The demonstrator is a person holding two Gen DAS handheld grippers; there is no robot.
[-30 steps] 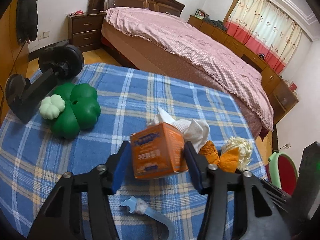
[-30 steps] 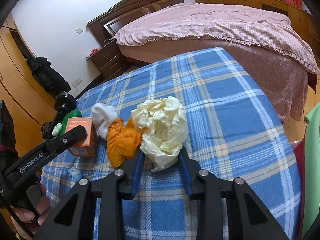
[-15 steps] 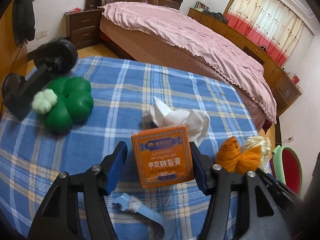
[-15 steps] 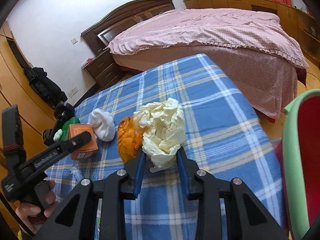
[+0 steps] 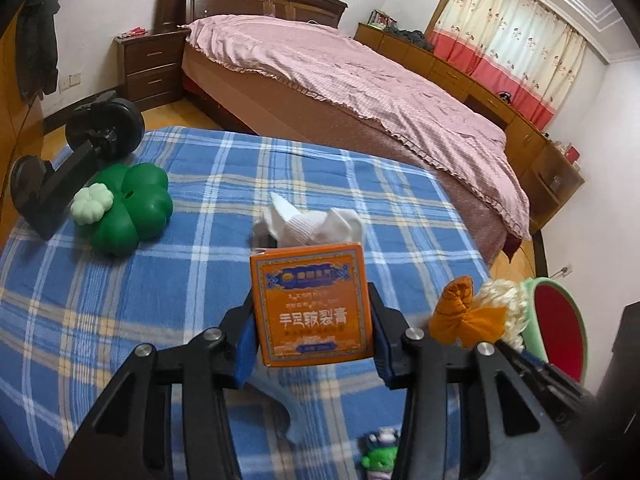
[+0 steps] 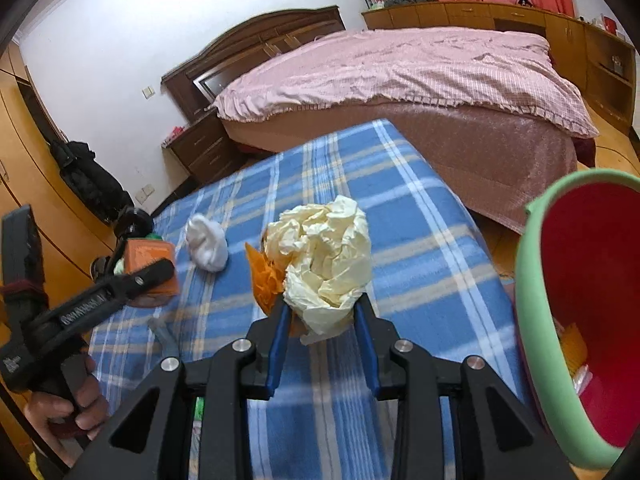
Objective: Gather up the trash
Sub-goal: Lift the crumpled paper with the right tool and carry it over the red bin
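Trash items and grippers, catalogued as seen.

Left gripper [image 5: 312, 344]: blue-padded fingers pressed against both sides of an orange box [image 5: 314, 304], which stands upright between them, printed face toward the camera. From the right wrist view the box appears lifted off the blue plaid cloth [image 5: 120, 300], though how far is unclear.

Right gripper [image 6: 322, 330]: fingers closed around the lower end of a cream crumpled paper wad [image 6: 326, 264], which rises above the fingertips.

Orange crumpled wrapper [image 6: 264, 280]: lies on the cloth, touching the left side of the paper wad and partly hidden behind it.

White tissue [image 5: 310, 224]: lies on the cloth just behind the orange box in the left wrist view, apart from the other scraps.

Pale blue plastic piece [image 5: 280, 404]: on the cloth beneath the left gripper, partly covered by it.

Small green and white figure [image 5: 378, 454]: at the near edge of the cloth, blurred.

Bin [image 6: 532, 320]: green rim, red interior, standing at the right edge of the table beside the right gripper; some yellowish scraps visible inside.

Green clover-shaped object [image 5: 128, 208]: at the far left of the cloth, with a small pale clover on top, next to a black dumbbell [image 5: 76, 160].

Bed [image 5: 360, 80]: pink cover, behind the table.
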